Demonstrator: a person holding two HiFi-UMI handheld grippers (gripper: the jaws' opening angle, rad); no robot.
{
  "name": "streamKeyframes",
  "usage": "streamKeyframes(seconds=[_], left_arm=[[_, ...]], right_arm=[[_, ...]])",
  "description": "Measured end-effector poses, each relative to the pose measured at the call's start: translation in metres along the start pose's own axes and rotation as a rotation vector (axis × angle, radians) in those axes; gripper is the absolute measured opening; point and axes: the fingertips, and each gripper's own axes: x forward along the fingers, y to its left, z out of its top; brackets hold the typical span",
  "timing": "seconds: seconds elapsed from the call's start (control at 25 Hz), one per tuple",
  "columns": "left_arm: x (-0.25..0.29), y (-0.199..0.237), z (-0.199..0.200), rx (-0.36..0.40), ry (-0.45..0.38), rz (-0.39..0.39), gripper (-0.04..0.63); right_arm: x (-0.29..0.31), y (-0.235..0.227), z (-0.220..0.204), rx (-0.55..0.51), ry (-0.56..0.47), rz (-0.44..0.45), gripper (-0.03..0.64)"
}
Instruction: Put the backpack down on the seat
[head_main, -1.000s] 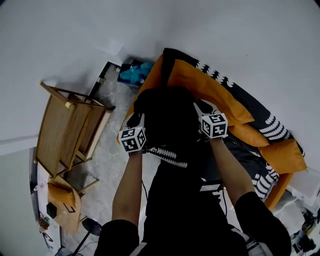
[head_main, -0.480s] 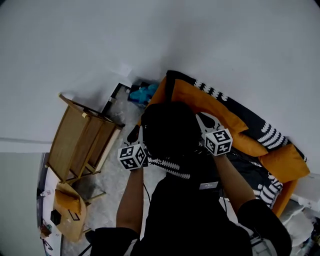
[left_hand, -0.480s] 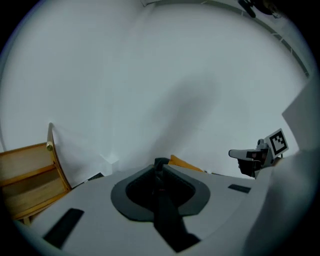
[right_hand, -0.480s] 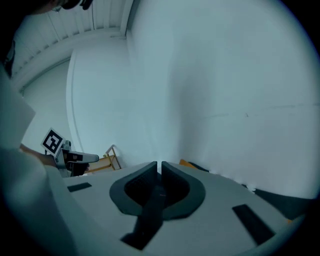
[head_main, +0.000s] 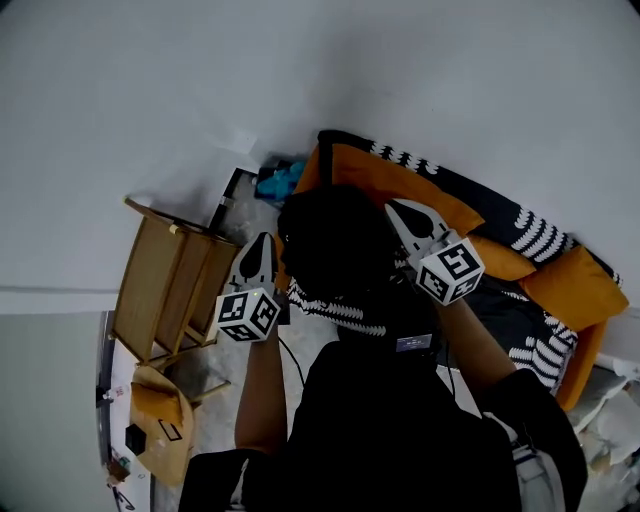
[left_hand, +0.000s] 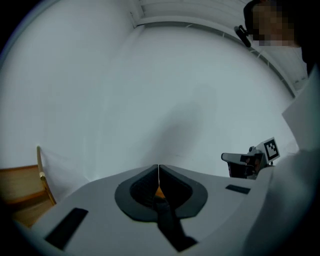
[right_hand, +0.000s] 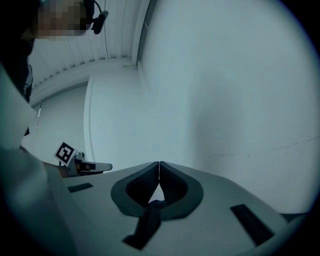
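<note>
Above the sofa (head_main: 400, 180), left gripper (left_hand: 158, 172) is closing onto a backpack (head_main: 335, 240) strap (left_hand: 169, 222), right gripper (right_hand: 159, 167) pinching another; lowering looks next.

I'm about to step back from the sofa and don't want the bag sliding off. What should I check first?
1. Left tool closing, jaws now met, nothing between them: ok.
2. Right tool shut and empty: ok.
3. Backpack lies over the sofa at its end, as seen in the head view: ok.
4. Backpack resting steady, not hanging off the seat edge: cannot tell, it is too dark.
</note>
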Motion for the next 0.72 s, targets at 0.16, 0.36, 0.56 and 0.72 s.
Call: streamKeyframes(seconds=[0.16, 0.36, 0.56, 0.72], left_arm=[[-0.022, -0.017, 0.027, 0.103, -0.057, -0.03, 0.02], [-0.052, -0.029, 0.047, 0.201, -0.13, -0.076, 0.02], [-0.109, -0.038, 0.028, 0.156, -0.178, -0.135, 0.017], [-0.159, -0.047, 0.001, 0.157, -0.156, -0.151, 0.017]], right_arm=[[-0.03, 0.018, 0.012, -0.047, -0.048, -0.041, 0.032], [-0.066, 0.038, 0.017, -0.058, -0.079, -0.086, 0.032], [-0.097, 0.082, 0.0, -0.082, -0.063, -0.12, 0.032], [-0.126, 0.118, -0.011, -0.113, -0.061, -0.136, 0.032]])
